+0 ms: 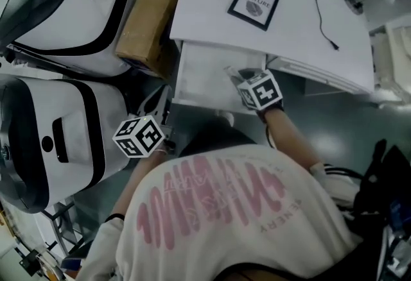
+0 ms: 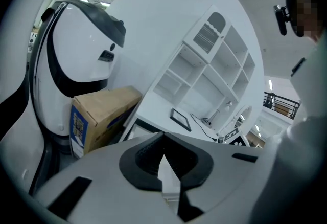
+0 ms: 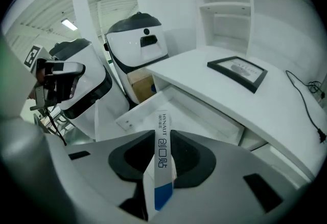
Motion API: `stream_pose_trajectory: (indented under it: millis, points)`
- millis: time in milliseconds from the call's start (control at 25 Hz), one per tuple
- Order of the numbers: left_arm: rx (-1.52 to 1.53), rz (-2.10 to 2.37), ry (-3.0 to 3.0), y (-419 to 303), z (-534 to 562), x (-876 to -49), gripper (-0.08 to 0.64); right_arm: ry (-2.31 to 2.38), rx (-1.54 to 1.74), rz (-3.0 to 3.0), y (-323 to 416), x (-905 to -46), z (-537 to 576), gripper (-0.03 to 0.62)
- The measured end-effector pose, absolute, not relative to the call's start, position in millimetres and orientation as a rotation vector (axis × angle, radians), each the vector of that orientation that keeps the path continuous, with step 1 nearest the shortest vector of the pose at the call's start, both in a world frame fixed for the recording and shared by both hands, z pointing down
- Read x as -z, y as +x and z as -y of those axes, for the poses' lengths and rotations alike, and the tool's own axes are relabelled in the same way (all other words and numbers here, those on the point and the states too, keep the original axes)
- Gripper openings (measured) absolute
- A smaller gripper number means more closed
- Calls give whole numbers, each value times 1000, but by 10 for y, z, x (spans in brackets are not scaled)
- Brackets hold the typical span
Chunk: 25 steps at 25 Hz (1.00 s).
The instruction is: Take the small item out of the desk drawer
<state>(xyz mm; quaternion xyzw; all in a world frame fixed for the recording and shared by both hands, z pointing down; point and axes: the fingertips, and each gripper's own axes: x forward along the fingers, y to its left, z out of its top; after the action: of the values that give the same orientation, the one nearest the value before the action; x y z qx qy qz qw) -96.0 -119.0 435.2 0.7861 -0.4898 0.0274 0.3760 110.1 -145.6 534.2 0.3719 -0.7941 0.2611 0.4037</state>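
The right tongs (image 3: 162, 174) pinch the slim white-and-blue cardboard box (image 3: 163, 136) by its flat faces, ready to clear the open white drawer (image 3: 176, 108) beneath them, while the left tongs (image 2: 166, 172) wait closed and empty.

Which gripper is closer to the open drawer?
Right. The right gripper is over the drawer, gripping a small white box; the left gripper is apart from it, nearer the person's body.

Right gripper (image 3: 162, 164) pinches a slim packet (image 3: 161, 138); left gripper (image 2: 164, 173) held closed
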Motion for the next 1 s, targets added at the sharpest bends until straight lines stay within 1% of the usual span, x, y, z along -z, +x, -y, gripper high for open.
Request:
stream_pose_trajectory:
  millis: [400, 600, 1000]
  points:
    - [39, 1274, 2131, -907, 1310, -3796, 29, 1167, -524, 2134, 1160, -4380, 1513, 104]
    - [132, 1345, 2187, -1053, 1343, -3397, 29, 1273, -396, 2228, 1132, -3708, 1526, 104]
    - [243, 1302, 2292, -1052, 994, -2872, 29, 1470, -258, 2395, 1075, -2669, 1155, 104]
